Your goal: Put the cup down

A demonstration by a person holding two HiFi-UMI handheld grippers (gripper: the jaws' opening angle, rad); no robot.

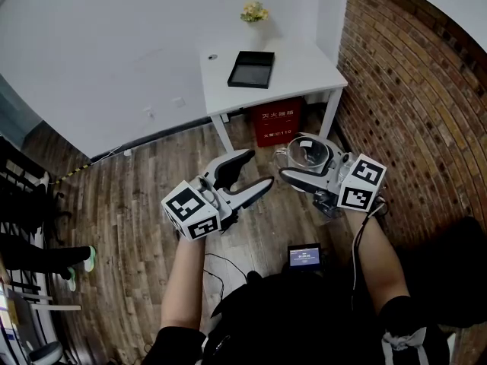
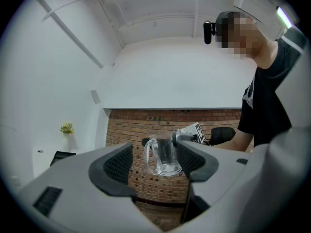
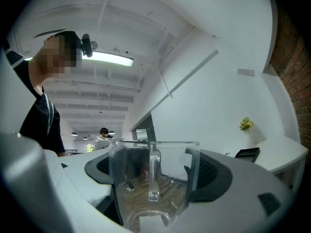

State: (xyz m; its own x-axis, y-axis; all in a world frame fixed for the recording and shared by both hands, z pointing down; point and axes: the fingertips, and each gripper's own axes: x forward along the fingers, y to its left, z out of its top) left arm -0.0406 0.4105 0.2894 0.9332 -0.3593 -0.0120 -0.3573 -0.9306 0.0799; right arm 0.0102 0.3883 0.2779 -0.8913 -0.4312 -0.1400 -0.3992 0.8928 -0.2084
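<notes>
The clear glass cup with a handle point(image 3: 154, 181) sits clamped between the wide-set jaws of the right gripper point(image 1: 295, 158). The left gripper point(image 1: 259, 168) is open and empty.

At upper centre a white table point(image 1: 304, 71) stands on the wooden floor point(image 1: 129, 204). A black tray point(image 1: 251, 69) lies on it, a vase of yellow flowers point(image 1: 255, 15) at its far edge. A red box point(image 1: 277, 122) sits beneath.
</notes>
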